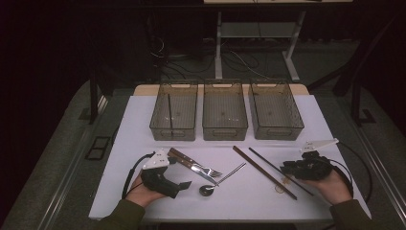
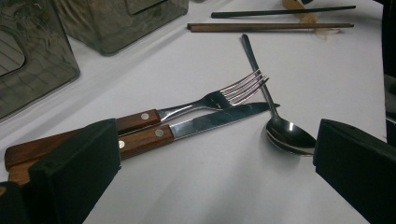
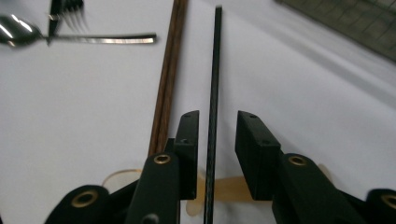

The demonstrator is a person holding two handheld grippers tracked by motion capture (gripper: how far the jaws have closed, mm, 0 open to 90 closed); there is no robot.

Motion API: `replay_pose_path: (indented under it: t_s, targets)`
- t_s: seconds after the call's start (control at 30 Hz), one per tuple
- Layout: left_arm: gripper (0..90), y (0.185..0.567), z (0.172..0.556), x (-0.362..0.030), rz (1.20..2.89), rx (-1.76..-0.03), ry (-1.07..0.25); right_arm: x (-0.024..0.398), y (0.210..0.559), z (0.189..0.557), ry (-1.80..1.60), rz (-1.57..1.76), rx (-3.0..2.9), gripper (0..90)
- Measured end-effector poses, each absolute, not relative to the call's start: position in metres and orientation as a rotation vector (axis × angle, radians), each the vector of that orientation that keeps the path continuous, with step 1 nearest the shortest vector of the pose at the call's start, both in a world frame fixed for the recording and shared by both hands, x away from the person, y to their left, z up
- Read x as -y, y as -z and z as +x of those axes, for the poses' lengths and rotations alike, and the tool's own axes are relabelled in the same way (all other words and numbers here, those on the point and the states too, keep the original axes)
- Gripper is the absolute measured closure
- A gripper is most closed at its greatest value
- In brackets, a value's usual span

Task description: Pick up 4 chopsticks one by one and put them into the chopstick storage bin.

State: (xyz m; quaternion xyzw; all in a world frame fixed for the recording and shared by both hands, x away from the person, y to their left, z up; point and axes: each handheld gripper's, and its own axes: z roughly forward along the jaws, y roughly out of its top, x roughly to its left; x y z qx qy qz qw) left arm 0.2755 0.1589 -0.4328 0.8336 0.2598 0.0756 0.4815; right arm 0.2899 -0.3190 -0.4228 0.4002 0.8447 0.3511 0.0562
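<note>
White tabletop before three empty smoked-plastic bins (image 1: 225, 115): your right gripper (image 3: 212, 154) has its jaws parted around the thin black chopstick (image 3: 214, 93), not yet clamping it, beside the brown chopsticks (image 3: 169, 70). Your left gripper (image 2: 210, 172) gapes wide, straddling the knife (image 2: 205, 122) and spoon (image 2: 289, 135). Expect the chopstick to be light, stiff and probably slick; pinch it squarely near the end under your jaws.

We find no text, label, brand, number or sign that we can read on anything in these pictures.
</note>
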Motion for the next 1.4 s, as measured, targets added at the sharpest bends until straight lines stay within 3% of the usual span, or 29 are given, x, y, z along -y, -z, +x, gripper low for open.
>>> replay_pose_path:
  t_s: [0.23, 0.8, 1.4]
  targets:
    - [0.0, 0.433, 0.276, -0.159, 2.035, -0.63, -0.183, 0.315, 0.427, 0.29, -0.999, 1.203, -2.61, 78.2]
    - [0.0, 0.433, 0.275, -0.158, 2.037, -0.629, -0.182, 0.305, 0.438, 0.293, -0.896, 1.195, -2.637, 84.6]
    - [0.0, 0.433, 0.276, -0.158, 2.039, -0.626, -0.182, 0.311, 0.428, 0.293, -0.953, 1.177, -2.605, 85.1]
